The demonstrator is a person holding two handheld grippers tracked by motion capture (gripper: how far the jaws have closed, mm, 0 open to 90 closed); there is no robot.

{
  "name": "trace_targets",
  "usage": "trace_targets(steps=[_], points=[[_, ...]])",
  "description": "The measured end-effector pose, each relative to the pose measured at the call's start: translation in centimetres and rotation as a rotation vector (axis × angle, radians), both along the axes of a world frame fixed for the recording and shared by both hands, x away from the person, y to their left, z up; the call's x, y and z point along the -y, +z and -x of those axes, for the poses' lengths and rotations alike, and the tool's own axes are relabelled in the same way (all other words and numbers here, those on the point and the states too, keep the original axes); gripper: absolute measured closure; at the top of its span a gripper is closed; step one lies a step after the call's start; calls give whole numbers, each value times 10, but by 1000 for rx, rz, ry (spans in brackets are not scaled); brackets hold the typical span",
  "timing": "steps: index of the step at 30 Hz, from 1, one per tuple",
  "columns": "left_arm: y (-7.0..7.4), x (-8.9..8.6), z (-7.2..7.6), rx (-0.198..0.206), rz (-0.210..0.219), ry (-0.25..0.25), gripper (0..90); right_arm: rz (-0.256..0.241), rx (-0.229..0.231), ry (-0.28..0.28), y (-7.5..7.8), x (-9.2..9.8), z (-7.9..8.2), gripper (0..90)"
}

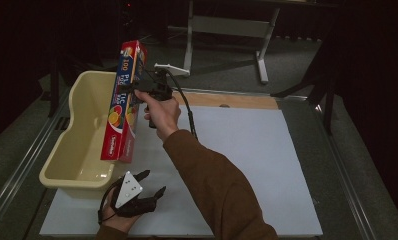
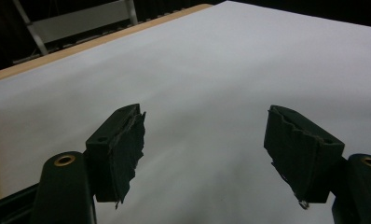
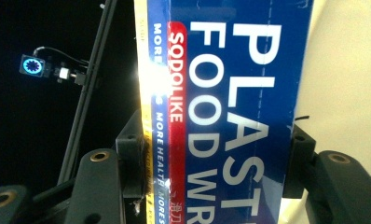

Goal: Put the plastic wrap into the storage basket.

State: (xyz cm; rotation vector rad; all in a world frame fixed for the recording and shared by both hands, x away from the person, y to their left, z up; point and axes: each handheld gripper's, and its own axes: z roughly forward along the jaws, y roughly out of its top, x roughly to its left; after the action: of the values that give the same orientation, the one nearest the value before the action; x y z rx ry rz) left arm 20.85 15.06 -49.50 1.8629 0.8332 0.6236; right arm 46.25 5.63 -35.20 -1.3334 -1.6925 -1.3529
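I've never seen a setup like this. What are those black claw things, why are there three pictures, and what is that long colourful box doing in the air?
No machine here: a person holds a hand-operated two-jaw clamp in each hand. The high view looks down on the table from above. The other two pictures come from small cameras riding on the clamps, looking along their black jaws. The right gripper is shut on a long box of plastic food wrap, lifted beside and partly over a cream plastic tub at the table's left. The left gripper rests low near the front edge, jaws open, holding nothing; its camera sees the pale table sheet.
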Motion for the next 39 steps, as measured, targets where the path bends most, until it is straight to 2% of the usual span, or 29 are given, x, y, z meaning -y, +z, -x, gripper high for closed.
trace_targets(steps=[4, 8, 23, 28, 31, 34, 39], points=[[0, -1, 1, 2, 5, 5, 282, -21, -2, 0, -1, -9, 2, 420], [0, -1, 1, 2, 5, 3, 282, -11, -1, 22, -3, -19, 5, 419], [1, -5, 1, 7, 12, 14, 285, -31, -14, 26, -20, -49, 21, 419], [2, -8, 1, 7, 23, 17, 285, -35, -35, 35, -27, -54, 24, 418], [2, -10, 1, 8, 34, 23, 285, -31, -43, 28, -31, -56, 25, 417], [3, -11, 1, 9, 41, 30, 285, -3, -26, 23, -34, -60, 26, 417], [3, -15, 0, 5, 59, 36, 285, -2, -69, 25, -45, -63, 28, 415]])
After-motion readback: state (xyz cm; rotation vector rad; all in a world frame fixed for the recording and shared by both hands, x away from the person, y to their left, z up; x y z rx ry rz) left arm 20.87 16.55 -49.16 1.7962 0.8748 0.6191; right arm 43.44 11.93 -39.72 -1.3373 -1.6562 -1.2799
